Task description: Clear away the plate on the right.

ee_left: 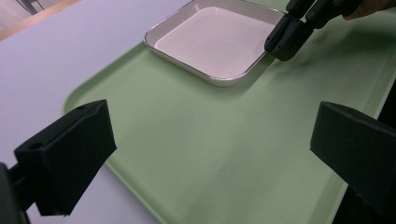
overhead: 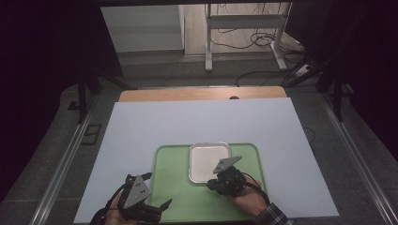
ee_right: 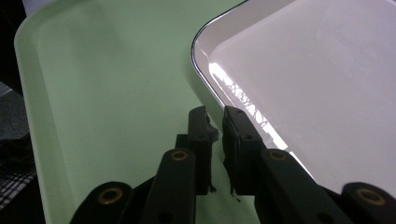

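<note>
A wooden table (overhead: 141, 95) carries a pale sheet (overhead: 141, 136) that covers nearly all of it, leaving a strip of bare wood along the 12 o'clock edge. A green tray (overhead: 176, 197) lies directly on the sheet, toward 6 o'clock
</note>
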Tool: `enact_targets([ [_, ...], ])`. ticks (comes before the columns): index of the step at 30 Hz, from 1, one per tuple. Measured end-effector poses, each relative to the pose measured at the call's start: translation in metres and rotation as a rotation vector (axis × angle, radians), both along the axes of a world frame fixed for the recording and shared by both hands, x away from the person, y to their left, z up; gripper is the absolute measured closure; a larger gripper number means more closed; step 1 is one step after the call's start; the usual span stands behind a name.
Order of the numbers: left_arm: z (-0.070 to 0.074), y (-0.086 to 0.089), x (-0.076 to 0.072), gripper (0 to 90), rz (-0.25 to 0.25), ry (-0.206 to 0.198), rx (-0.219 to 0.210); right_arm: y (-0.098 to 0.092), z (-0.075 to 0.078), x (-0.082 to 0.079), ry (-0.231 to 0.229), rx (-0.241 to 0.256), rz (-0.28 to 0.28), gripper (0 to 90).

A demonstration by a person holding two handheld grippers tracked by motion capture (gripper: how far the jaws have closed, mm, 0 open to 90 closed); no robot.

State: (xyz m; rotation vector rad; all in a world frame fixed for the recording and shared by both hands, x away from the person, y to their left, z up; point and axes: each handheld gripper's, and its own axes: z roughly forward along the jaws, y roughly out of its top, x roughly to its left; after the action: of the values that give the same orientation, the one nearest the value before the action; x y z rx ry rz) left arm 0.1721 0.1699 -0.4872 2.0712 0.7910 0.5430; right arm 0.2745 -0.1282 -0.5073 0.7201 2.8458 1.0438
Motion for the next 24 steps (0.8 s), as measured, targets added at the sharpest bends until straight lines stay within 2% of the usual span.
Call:
enact_targets([
  [24, 0.000, 0.000, 0.000, 0.0, 0.002, -0.002, -0.011, -0.015, 0.010, 0.003, -0.015, 0.046, -0.053, 64.4],
])
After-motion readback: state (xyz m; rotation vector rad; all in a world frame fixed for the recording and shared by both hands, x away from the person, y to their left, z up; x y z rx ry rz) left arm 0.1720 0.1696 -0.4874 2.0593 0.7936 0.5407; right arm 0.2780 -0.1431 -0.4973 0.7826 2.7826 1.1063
